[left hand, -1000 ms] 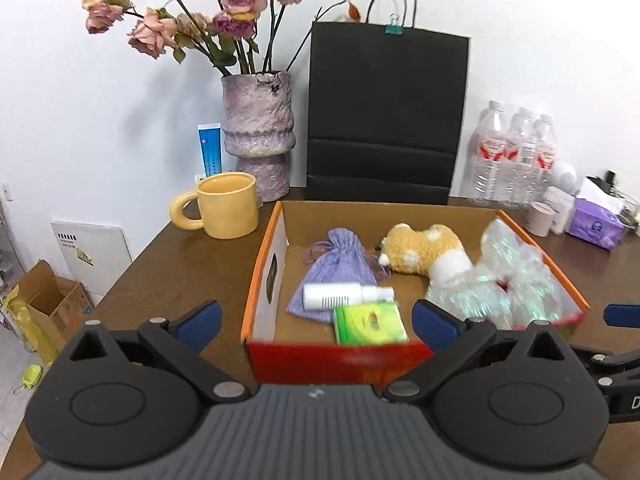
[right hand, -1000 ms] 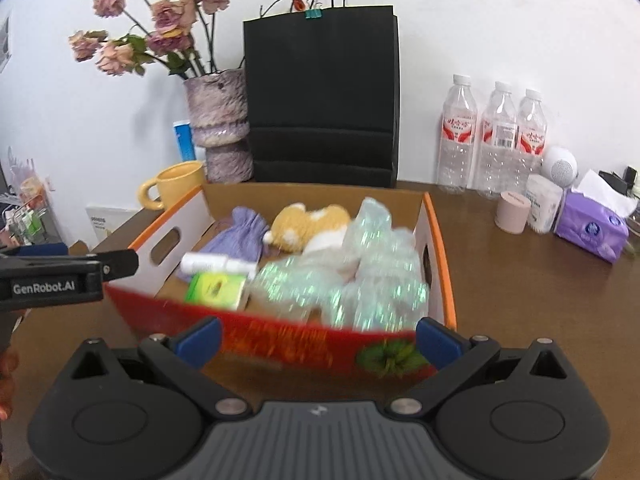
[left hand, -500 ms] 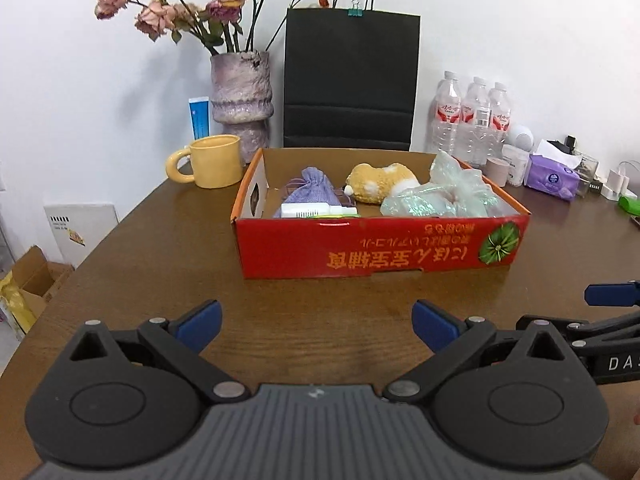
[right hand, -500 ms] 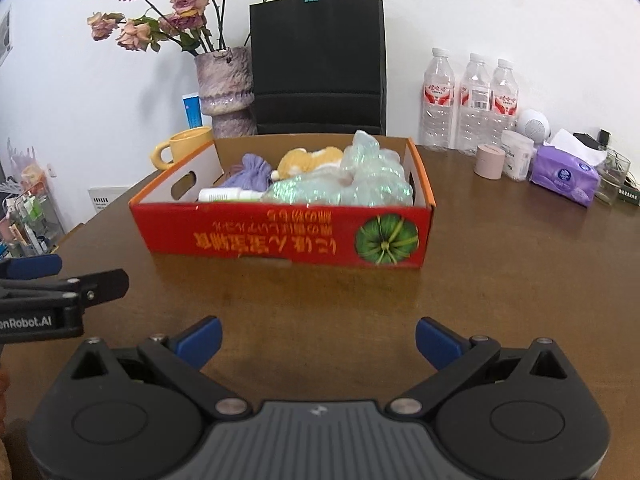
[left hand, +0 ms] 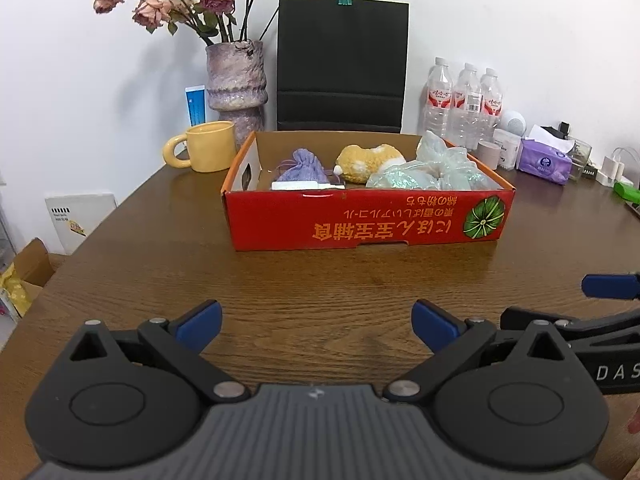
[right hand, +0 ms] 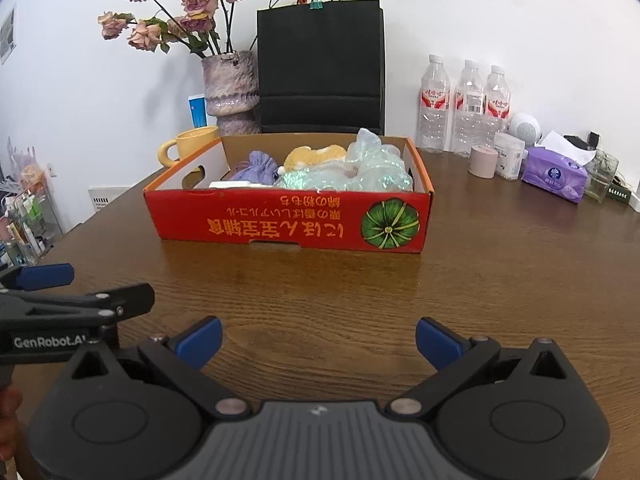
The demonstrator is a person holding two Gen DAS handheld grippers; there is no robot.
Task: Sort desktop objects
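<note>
White wall (left hand: 500, 20), brown wooden table (left hand: 320, 280), evenly lit room

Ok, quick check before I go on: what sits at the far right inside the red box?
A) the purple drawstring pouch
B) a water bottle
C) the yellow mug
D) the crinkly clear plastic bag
D: the crinkly clear plastic bag fills the right end of the red box, with the yellow plush and purple pouch further left.
</note>
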